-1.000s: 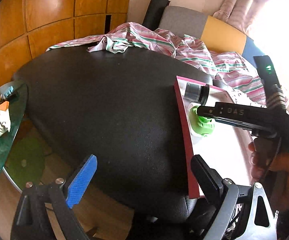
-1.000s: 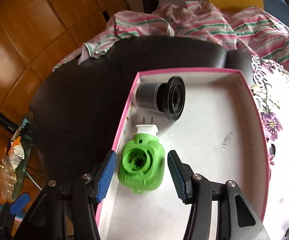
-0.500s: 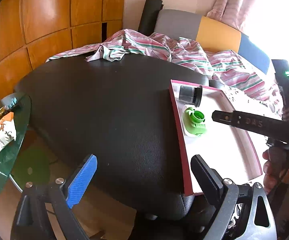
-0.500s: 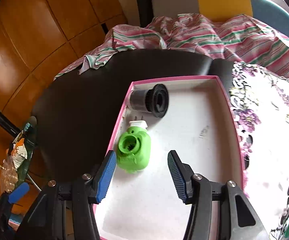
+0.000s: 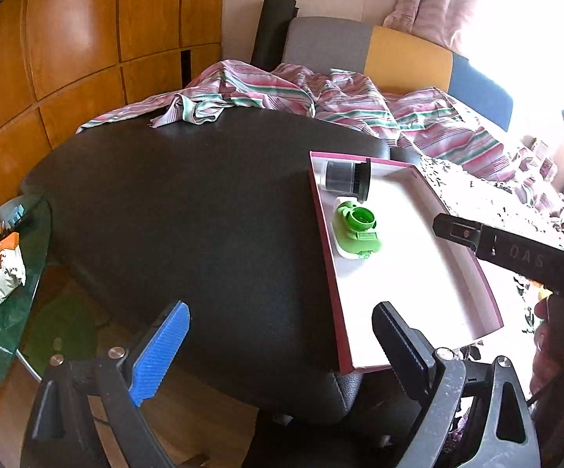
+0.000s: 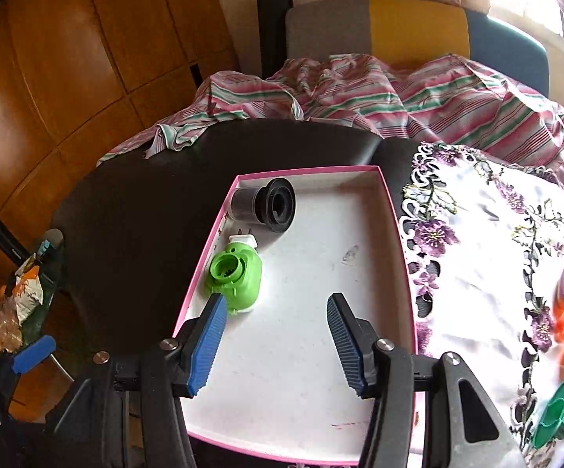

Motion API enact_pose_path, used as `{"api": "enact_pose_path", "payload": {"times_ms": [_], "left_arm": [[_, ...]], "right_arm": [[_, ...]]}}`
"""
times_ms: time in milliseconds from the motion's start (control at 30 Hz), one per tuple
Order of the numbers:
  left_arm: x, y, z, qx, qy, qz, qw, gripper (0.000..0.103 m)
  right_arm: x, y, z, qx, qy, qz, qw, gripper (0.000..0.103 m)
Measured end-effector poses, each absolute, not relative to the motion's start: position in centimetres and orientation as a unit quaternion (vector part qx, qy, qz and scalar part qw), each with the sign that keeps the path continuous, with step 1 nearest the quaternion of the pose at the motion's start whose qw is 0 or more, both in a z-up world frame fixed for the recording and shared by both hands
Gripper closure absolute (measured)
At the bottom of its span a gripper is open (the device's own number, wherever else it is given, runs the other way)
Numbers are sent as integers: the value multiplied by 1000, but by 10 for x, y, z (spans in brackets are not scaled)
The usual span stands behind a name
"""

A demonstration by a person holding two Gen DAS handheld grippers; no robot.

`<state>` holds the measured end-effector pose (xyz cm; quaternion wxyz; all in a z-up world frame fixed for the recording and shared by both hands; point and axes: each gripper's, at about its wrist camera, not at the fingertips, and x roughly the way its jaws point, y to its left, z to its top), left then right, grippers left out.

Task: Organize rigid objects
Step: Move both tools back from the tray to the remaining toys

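The green plug-in device (image 5: 358, 230) lies in the pink tray (image 5: 322, 234), left side, near a black cylinder (image 5: 346, 177); our left gripper (image 5: 282, 345) gapes wide, empty. From the right wrist, our right gripper (image 6: 276, 341) stands partly open, empty, over the tray.

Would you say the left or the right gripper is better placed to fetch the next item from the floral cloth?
Probably the right gripper: it is open and empty over the pink box, beside the floral cloth where the green cup lies. The left gripper hangs over the black surface.
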<state>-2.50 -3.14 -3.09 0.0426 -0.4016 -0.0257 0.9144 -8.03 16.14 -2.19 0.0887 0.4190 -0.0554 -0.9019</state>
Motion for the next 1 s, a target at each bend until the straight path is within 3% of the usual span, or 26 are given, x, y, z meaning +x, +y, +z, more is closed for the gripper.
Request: {"api": "enact_pose_path", "payload": {"times_ms": [500, 1000], "left_arm": [[-26, -2, -22, -393, 1, 916, 80, 8], [-28, 55, -16, -387, 36, 909, 149, 8]], "right_arm": [[-47, 219, -8, 397, -64, -915, 28, 49], [-1, 336, 8, 372, -109, -917, -95, 49]]}}
